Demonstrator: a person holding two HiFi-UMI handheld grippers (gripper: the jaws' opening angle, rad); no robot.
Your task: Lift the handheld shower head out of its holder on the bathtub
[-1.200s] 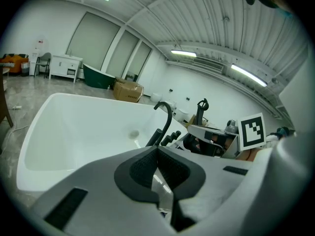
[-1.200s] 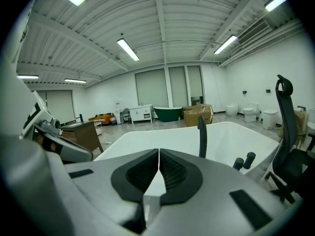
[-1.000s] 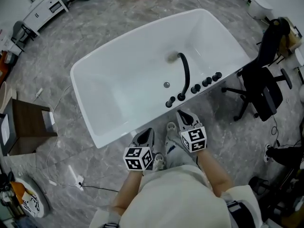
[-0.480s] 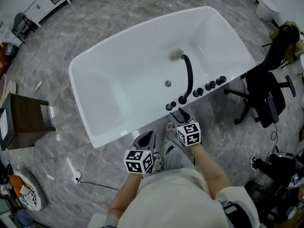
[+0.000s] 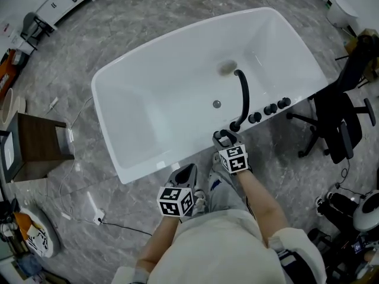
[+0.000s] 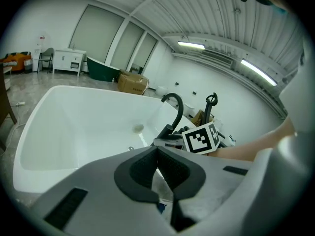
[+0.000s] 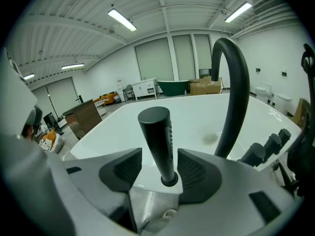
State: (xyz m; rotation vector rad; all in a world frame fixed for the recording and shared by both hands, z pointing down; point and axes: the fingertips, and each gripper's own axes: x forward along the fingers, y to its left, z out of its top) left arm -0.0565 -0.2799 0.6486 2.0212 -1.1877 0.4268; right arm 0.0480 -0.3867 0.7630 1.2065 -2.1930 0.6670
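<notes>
White and glossy, the bathtub (image 5: 153, 106) fills the middle of the head view, with its black fittings lined along the near rim at the right. The curved spout (image 7: 235, 82) rises there, and a row of knobs (image 7: 268, 145) stands beyond it. The handheld shower head (image 7: 157, 139), a black cylinder, sits at the near end of that row. It stands upright in its holder (image 7: 169, 180) on the rim, its long axis close to vertical with the top tipped a little left in the right gripper view. The right tool (image 7: 160, 164) is much the nearer of the two. Its jaws are opening, and the shower head stands straight ahead between them, low on the stem (a clear gap shows on both sides, so the pads do not press on it yet). The left tool (image 6: 157, 154) hangs back off the tub beside the person's legs, jaws together on nothing, and looks to play no part. My read is that the coming move turns on that upright axis: the right tool needs only to close across the stem, and the pull should then run up along it, not sideways.
</notes>
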